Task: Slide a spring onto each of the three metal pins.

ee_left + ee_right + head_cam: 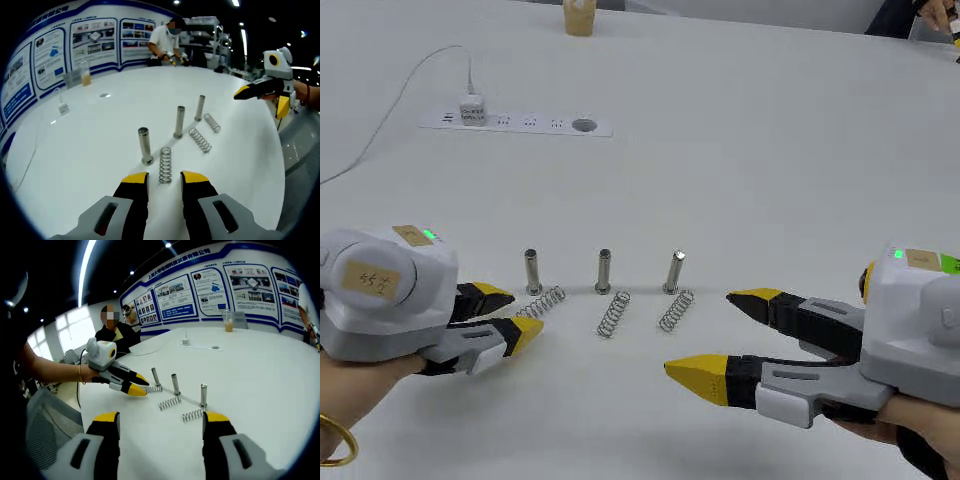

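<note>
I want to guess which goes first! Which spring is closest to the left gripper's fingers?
The leftmost spring, lying just ahead of the left gripper; the middle spring and right spring lie farther away.

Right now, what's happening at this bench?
A person holds a gripper in each hand over a white table. The left pin, middle pin and right pin stand upright in a row, each with a spring lying flat beside it: left spring, middle spring, right spring. No spring is on a pin yet. The left gripper, open, has its tips at the left spring's end; the right gripper, open wide, hovers empty near the right spring.
</note>
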A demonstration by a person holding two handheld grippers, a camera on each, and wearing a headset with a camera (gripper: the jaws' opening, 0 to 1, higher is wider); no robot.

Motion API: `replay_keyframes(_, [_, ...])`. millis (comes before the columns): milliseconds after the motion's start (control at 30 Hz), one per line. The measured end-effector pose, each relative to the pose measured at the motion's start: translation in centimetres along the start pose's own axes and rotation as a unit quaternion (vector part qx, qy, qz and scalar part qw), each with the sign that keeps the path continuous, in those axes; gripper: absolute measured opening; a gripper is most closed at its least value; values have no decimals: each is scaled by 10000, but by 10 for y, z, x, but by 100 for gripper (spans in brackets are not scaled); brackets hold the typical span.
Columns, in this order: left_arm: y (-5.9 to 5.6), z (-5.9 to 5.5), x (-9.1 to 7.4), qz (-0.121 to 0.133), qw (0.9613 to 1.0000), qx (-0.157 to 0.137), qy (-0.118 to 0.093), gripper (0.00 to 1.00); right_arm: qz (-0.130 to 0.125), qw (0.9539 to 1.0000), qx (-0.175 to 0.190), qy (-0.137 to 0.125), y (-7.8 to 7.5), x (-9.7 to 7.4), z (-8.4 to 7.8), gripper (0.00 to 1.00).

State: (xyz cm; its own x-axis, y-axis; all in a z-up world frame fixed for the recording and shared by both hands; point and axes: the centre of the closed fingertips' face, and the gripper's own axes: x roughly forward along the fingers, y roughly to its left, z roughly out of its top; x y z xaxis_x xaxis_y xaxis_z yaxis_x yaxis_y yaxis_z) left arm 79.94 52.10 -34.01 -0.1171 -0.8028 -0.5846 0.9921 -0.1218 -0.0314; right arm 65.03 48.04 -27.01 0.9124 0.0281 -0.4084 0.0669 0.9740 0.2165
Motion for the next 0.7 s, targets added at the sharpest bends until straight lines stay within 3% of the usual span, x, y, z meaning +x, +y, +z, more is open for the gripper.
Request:
replay_keyframes(433, [2,-2,6,-38,10000,-10,55,13,-89,9999,60,78,-3,1,-6,68])
replay_keyframes(700, [-3,-3,5,-50,9994,325,101,11,-137,9998,123,106,-4,2,-8,67])
